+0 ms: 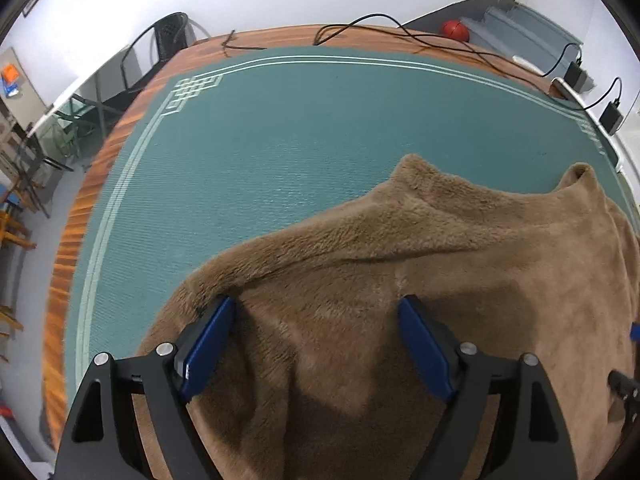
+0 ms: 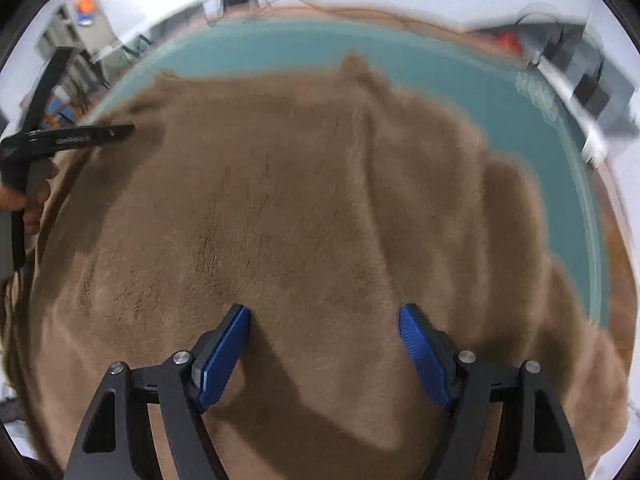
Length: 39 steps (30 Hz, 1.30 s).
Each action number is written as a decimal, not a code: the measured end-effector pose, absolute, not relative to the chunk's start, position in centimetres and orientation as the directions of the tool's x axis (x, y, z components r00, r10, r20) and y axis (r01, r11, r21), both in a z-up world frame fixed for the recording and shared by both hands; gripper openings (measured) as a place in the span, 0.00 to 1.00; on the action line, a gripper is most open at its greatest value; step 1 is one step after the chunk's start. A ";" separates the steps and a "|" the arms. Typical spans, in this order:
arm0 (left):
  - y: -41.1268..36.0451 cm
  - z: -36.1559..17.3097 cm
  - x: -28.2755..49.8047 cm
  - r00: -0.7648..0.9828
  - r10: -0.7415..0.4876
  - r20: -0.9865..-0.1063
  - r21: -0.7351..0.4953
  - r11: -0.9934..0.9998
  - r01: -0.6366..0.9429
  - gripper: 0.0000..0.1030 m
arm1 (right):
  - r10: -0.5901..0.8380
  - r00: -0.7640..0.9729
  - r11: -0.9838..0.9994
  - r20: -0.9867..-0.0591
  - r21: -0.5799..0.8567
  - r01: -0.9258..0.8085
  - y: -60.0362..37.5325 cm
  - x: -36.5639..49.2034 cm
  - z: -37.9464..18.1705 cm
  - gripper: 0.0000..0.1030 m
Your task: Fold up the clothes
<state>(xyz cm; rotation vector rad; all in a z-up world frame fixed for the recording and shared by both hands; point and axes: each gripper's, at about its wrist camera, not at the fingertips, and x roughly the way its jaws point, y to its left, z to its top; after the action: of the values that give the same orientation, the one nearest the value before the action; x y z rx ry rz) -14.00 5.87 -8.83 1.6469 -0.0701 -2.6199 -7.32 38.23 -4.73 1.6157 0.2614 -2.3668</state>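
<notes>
A brown fleece garment point(image 1: 400, 280) lies spread over the tabletop's point(image 1: 260, 140) near right part. Left gripper point(image 1: 316, 308) hangs above its left edge, right gripper point(image 2: 324, 316) above its middle; both gape, clasping nothing.

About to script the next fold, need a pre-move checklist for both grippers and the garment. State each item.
1. Left gripper open: ok, nothing pinched.
2. Right gripper open: ok, blue pads clear of the pile.
3. Brown fleece garment lying on the green mat: ok.
4. Garment flat: not ok, ridges and creases run across it.
5. Cables clear of the garment: ok, at the far table edge.
6. Near hem position: cannot tell, out of view.
</notes>
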 end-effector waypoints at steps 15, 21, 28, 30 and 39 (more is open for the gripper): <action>9.6 -6.2 1.5 -0.411 -0.007 -0.911 0.052 -0.994 -0.099 0.85 | -0.308 -0.278 -0.898 -0.910 0.181 0.402 41.6 8.8 0.0 0.77; 11.5 -7.9 6.3 -0.364 0.003 -0.931 0.018 -0.998 -0.054 0.85 | -0.320 -0.191 -0.879 -0.928 0.215 0.427 40.4 16.1 -3.2 0.77; 13.2 -9.3 9.7 -0.346 -0.025 -0.938 0.041 -0.998 -0.039 0.85 | -0.181 -0.223 -0.905 -0.958 0.073 0.419 40.7 21.0 -5.6 0.79; 13.3 -9.5 10.3 -0.349 -0.033 -0.936 0.045 -0.999 -0.027 0.85 | -0.163 -0.234 -0.905 -0.958 0.050 0.423 40.7 22.0 -5.8 0.81; 13.0 -9.7 11.5 -0.346 -0.043 -0.937 0.037 -0.999 0.025 0.90 | -0.125 -0.290 -0.908 -0.949 -0.009 0.419 40.4 23.4 -6.6 0.86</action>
<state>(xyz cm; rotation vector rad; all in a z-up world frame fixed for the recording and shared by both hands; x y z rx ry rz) 11.54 12.96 -9.71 1.7714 -0.0246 -2.5436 23.45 40.42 -6.58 1.6203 0.3658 -2.2507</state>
